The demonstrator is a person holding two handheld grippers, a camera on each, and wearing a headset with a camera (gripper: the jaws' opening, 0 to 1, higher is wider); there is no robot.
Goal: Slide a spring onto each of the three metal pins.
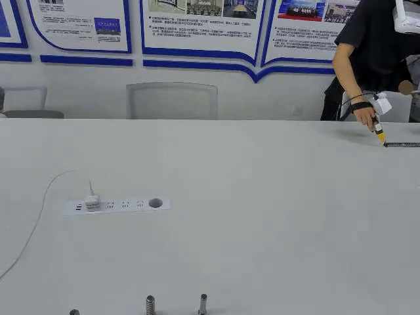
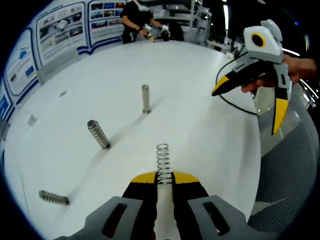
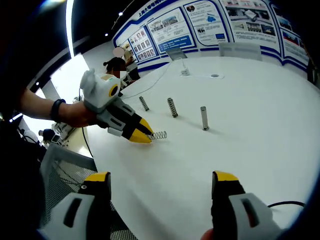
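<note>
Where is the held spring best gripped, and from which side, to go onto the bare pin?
By its near end coils, from behind along its axis, as the left gripper holds the spring: the open far end is free for the upright bare pin.

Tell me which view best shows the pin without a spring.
Left gripper view: the bare pin stands whole, near centre, beyond the held spring. Right gripper view shows it whole too, from the side; head view catches its top at the bottom edge.
</note>
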